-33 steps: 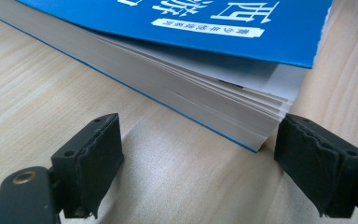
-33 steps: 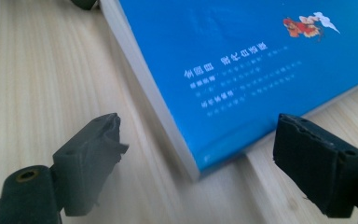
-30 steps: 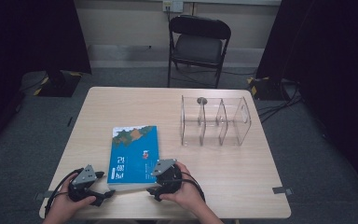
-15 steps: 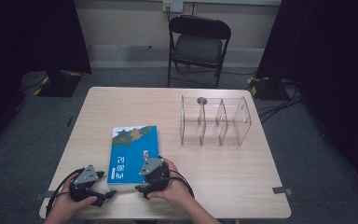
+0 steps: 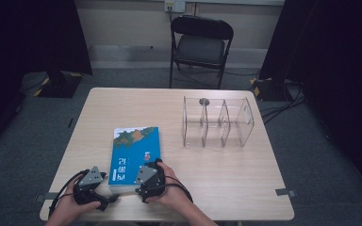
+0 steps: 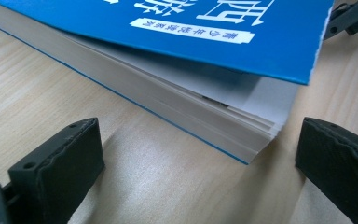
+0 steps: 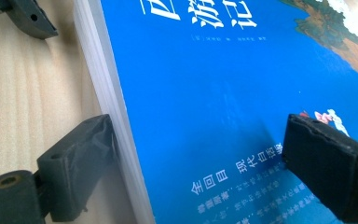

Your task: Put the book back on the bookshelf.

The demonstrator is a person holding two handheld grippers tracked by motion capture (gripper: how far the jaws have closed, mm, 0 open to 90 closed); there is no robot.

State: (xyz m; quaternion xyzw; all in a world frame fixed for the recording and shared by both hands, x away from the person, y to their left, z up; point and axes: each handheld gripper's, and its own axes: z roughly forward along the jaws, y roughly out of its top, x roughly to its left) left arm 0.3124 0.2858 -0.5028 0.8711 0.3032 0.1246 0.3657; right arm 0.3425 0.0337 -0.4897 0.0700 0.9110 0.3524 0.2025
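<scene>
The left gripper (image 5: pixel 109 199) is resting on the wooden table (image 5: pixel 226 169), jaws spread wide and empty, just off the near corner of the blue paperback book (image 5: pixel 134 153). The right gripper (image 5: pixel 154 165) is straddling the book's near edge, jaws wide, one pad touching the page block. The clear acrylic organizer (image 5: pixel 217 122) is standing well apart, farther right.

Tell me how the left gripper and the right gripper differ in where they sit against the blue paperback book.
The left gripper rests on the light wooden table, jaws open before the corner of the blue paperback book, touching nothing. The right gripper sits over the book's near edge, one jaw by the page block, one above the cover. Both are black and open.
</scene>
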